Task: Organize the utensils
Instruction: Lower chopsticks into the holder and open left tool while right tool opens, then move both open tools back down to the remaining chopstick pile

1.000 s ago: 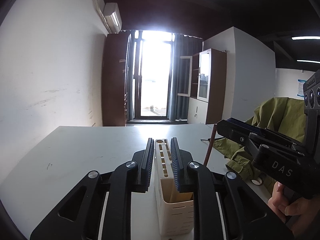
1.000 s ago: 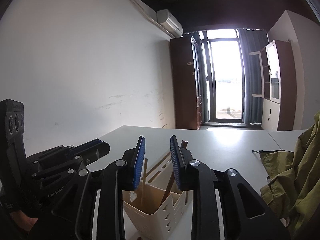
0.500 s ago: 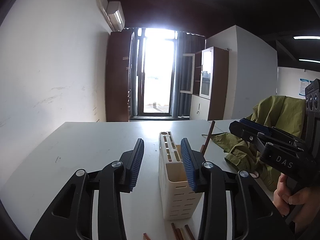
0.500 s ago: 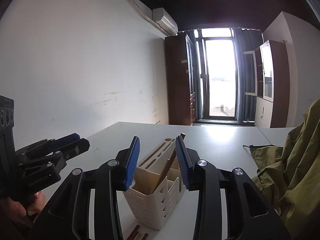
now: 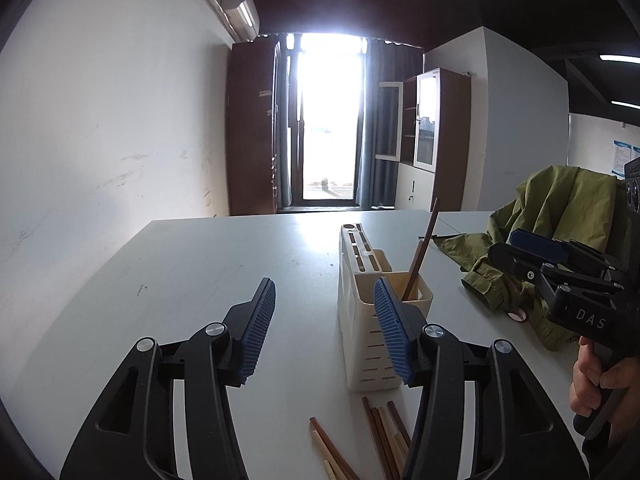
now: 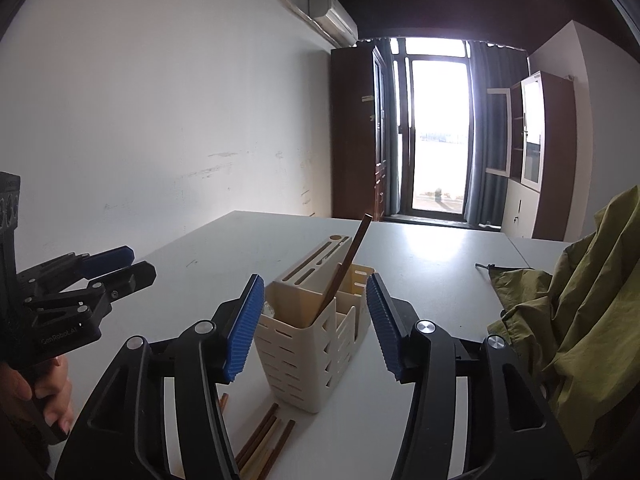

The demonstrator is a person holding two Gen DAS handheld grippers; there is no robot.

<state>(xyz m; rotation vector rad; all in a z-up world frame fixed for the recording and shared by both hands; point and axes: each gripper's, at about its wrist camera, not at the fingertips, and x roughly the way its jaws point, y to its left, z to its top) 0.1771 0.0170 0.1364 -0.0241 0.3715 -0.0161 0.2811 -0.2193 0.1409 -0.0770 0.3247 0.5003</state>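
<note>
Left wrist view is showing a white table [image 5: 224,264] running toward a bright glass door [image 5: 328,120], with a scuffed white wall [image 5: 100,120] standing along its left edge and a brown cabinet [image 5: 250,128] sitting in the corner. A cream utensil holder [image 5: 360,312] is standing upright on the table, one brown chopstick [image 5: 420,256] leaning out of its front compartment. More chopsticks [image 5: 380,436] are lying flat just in front of it. The left gripper [image 5: 326,328] is opening, nothing pressed between its pads; the holder is sitting beyond its right finger. The right gripper [image 6: 314,324] is opening too, its pads apart either side of the holder without touching. A green jacket [image 6: 580,320] is crowding the table's right edge, while the far half is lying bare.
</note>
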